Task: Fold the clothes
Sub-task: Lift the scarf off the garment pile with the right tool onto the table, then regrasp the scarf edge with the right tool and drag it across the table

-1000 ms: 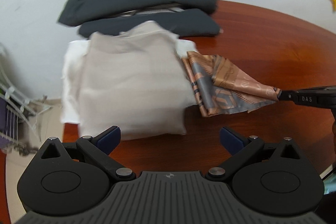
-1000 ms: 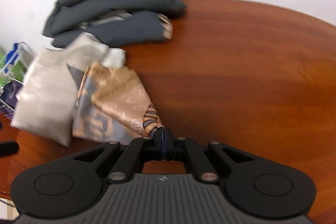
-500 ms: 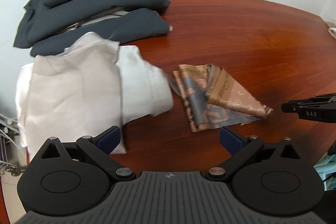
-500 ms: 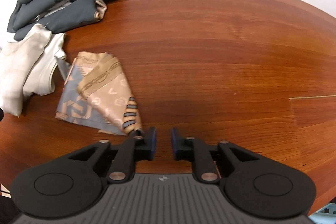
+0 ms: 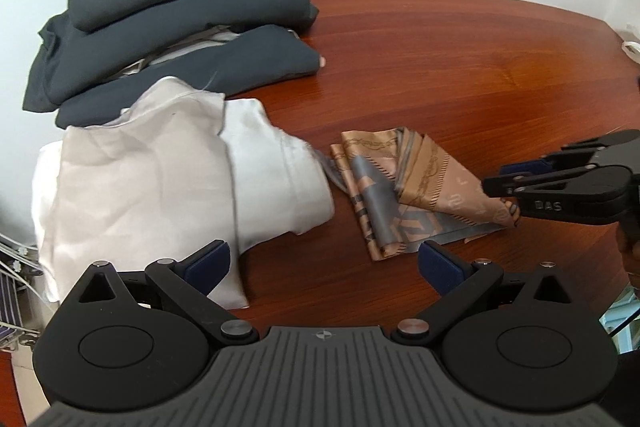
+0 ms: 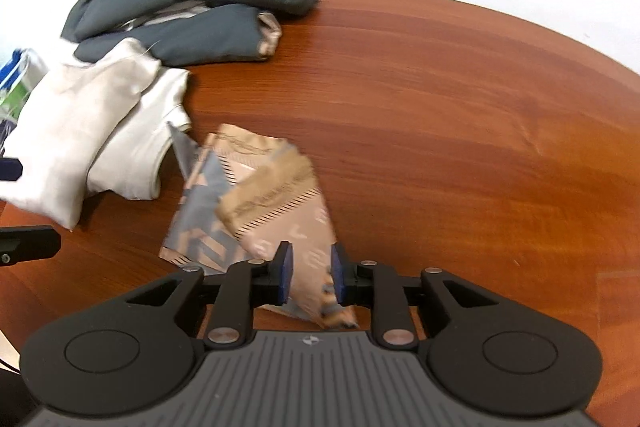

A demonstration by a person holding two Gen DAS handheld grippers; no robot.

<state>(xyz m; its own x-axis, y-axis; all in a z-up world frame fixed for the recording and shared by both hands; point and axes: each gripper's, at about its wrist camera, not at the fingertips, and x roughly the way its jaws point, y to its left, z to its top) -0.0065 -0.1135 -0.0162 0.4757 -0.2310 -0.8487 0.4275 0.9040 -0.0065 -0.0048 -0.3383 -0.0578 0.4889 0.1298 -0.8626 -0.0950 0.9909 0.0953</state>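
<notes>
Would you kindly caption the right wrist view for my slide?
Open right claw straddling a folded brown patterned scarf on a reddish wooden table.

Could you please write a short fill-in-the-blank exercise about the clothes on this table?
1. The patterned scarf lies on a table made of ____.
2. The dark clothes are stacked at the table's ____ edge.
3. The right claw is ____ around the scarf's corner.
4. The pale garment lies between the dark stack and the ____ claw.

Missing words: wood; far; open; left
</notes>
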